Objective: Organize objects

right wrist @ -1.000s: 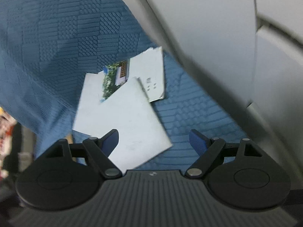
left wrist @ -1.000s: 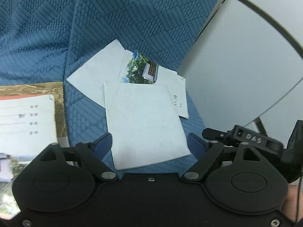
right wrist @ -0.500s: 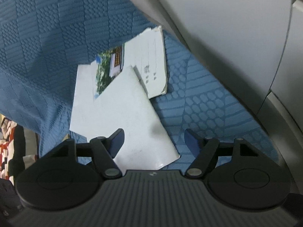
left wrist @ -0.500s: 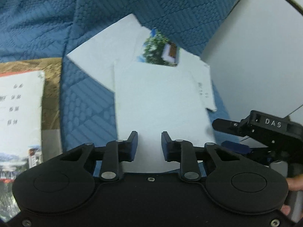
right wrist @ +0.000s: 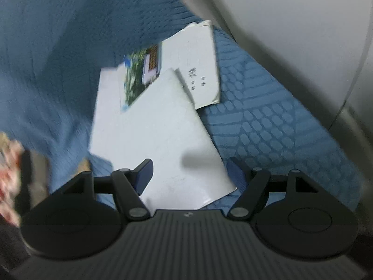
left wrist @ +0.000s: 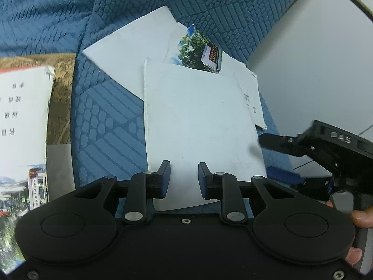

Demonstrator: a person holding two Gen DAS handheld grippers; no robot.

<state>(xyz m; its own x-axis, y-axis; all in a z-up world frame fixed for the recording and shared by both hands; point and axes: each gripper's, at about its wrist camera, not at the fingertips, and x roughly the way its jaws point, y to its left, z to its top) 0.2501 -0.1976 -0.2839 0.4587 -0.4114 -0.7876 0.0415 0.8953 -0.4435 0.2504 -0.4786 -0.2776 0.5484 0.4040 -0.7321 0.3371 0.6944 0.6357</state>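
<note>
The letters "DAS" are printed in white on the black body of the right gripper [left wrist: 275, 161], seen at the right of the left wrist view with a person's fingertips [left wrist: 361, 218] behind it. Small dark characters are printed on the booklet [right wrist: 200, 70] lying deepest in the pile, but they cannot be read; its cover also carries a photograph of trees and a building. More printed lines, equally unreadable, are seen on a second booklet [left wrist: 23, 107] at the far left, resting on a brown surface. The pile is spread on a blue quilted cloth [left wrist: 105, 121], bordered on the right by a pale grey curved wall [right wrist: 303, 11]. A blank white card [left wrist: 200, 126] lies on top, over a white sheet [left wrist: 130, 46] and the booklet. The left gripper [left wrist: 184, 182] is narrowed, with a gap between its pads, above the card's near edge; nothing is pinched. The right gripper's jaws are spread wide at the card's near right corner, holding nothing. Bare cloth is left open to the right of the pile.
</note>
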